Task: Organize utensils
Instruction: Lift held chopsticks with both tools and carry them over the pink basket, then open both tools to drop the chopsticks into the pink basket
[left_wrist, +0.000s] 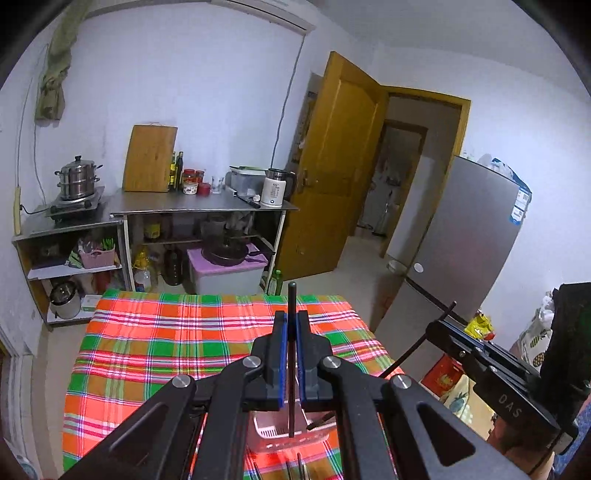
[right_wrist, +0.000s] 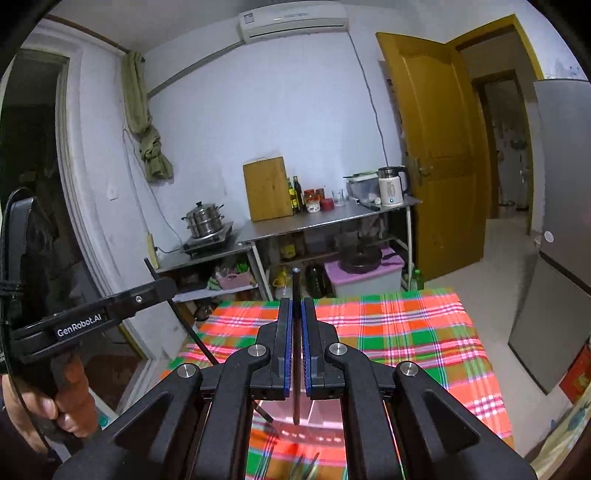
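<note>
Because each thin, dark, rod-like chopstick (left_wrist: 291, 354) is stiff, very light and smooth-sided, it will likely pivot or slide between flat pads unless held near its middle, which is roughly where both are pinched now. The left gripper (left_wrist: 291, 321) is closed almost fully on one chopstick, which stands upright with its lower tip over the pale pink slotted plastic basket (left_wrist: 273, 432) just below. The right gripper (right_wrist: 296, 306) is likewise clamped narrowly on a second dark chopstick (right_wrist: 296, 347), upright, its tip above the same pink basket (right_wrist: 321, 417). Another dark stick (right_wrist: 264, 411) already leans inside that basket, and more loose sticks (right_wrist: 304, 467) lie just on the near side of the basket, though they are too blurred to count. The basket sits on the near part of the surface covered by an orange, green and white checked cloth (left_wrist: 166, 350). Well beyond the basket stands a steel kitchen counter (left_wrist: 192, 203).
</note>
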